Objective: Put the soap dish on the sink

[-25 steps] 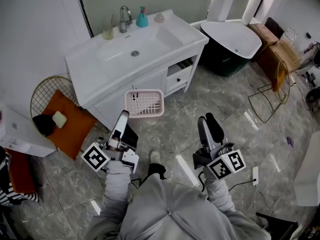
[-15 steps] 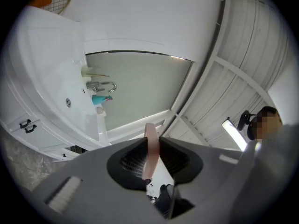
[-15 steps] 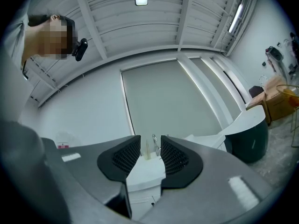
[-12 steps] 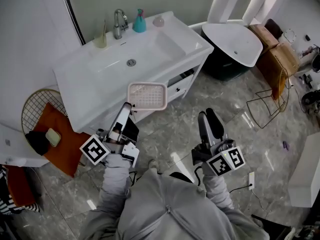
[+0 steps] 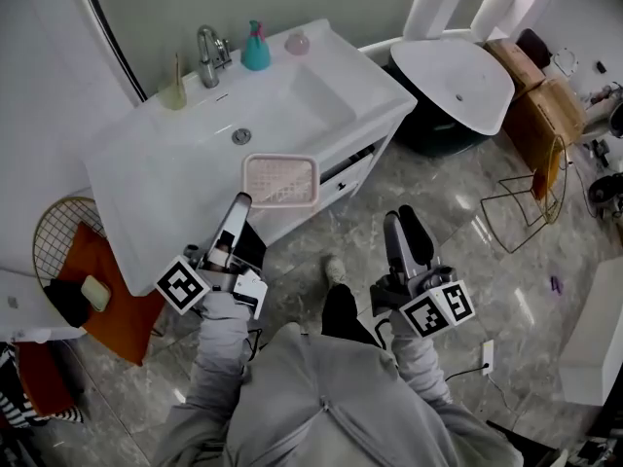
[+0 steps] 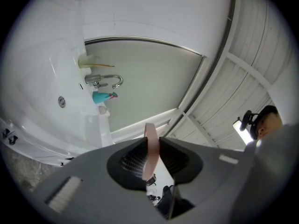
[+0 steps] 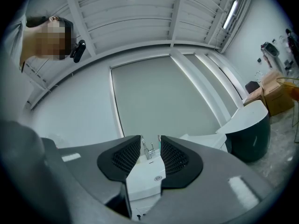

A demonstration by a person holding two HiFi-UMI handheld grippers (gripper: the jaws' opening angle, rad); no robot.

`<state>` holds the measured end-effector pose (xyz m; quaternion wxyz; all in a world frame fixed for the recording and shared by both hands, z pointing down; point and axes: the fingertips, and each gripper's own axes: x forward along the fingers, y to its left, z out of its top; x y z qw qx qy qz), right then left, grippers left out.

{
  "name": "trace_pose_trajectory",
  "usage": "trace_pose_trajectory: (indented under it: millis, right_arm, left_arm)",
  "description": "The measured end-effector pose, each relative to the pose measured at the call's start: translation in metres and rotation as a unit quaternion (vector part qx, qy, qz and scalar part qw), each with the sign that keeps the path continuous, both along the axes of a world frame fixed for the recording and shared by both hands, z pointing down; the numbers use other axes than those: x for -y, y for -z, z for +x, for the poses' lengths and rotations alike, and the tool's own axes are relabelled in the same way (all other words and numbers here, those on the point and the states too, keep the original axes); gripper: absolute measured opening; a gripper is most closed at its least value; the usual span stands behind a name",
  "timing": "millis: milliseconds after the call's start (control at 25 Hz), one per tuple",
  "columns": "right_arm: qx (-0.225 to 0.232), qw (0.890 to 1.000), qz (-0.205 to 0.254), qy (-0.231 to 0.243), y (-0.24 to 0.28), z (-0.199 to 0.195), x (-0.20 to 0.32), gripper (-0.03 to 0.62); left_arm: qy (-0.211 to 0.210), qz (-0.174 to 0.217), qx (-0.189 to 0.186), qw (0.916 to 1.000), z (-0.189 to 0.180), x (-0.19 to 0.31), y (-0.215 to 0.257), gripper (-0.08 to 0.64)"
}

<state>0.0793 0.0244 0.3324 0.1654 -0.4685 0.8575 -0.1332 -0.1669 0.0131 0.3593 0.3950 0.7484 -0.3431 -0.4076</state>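
Observation:
The pink slotted soap dish (image 5: 280,180) hangs over the front edge of the white sink (image 5: 165,168), level and above the counter. My left gripper (image 5: 240,202) is shut on the dish's near rim; in the left gripper view the thin pink edge (image 6: 150,143) stands pinched between the dark pads. My right gripper (image 5: 397,218) hangs over the floor to the right, apart from the sink cabinet, its jaws a narrow gap apart with nothing in them. Through that gap, in the right gripper view, the sink (image 7: 147,171) and its faucet show.
At the sink's back stand a chrome faucet (image 5: 207,54), a teal bottle (image 5: 255,47), a pale cup (image 5: 174,90) and a small pink item (image 5: 297,42). A wire basket with an orange cushion (image 5: 107,280) sits at the left, a white basin on a dark stand (image 5: 458,71) at the right.
The person has stepped toward the sink. Both grippers moved forward with them, and the soap dish went from over the cabinet front to over the sink's front edge.

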Motion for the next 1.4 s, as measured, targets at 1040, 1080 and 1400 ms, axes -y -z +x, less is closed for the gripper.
trace_pose_trajectory:
  millis: [1040, 1080, 1400]
  right_arm:
    - [-0.007, 0.992, -0.014, 0.127, -0.006, 0.031, 0.317, 0.117]
    - [-0.007, 0.992, -0.017, 0.126, -0.008, 0.032, 0.322, 0.117]
    - [-0.015, 0.993, -0.046, 0.111, -0.03, 0.038, 0.353, 0.117]
  left_arm:
    - [0.098, -0.042, -0.009, 0.9943, 0.053, 0.274, -0.027, 0.137]
    - [0.097, -0.048, -0.007, 0.9941, 0.053, 0.282, -0.033, 0.137]
    - [0.084, -0.1, 0.002, 0.9915, 0.05, 0.34, -0.091, 0.137]
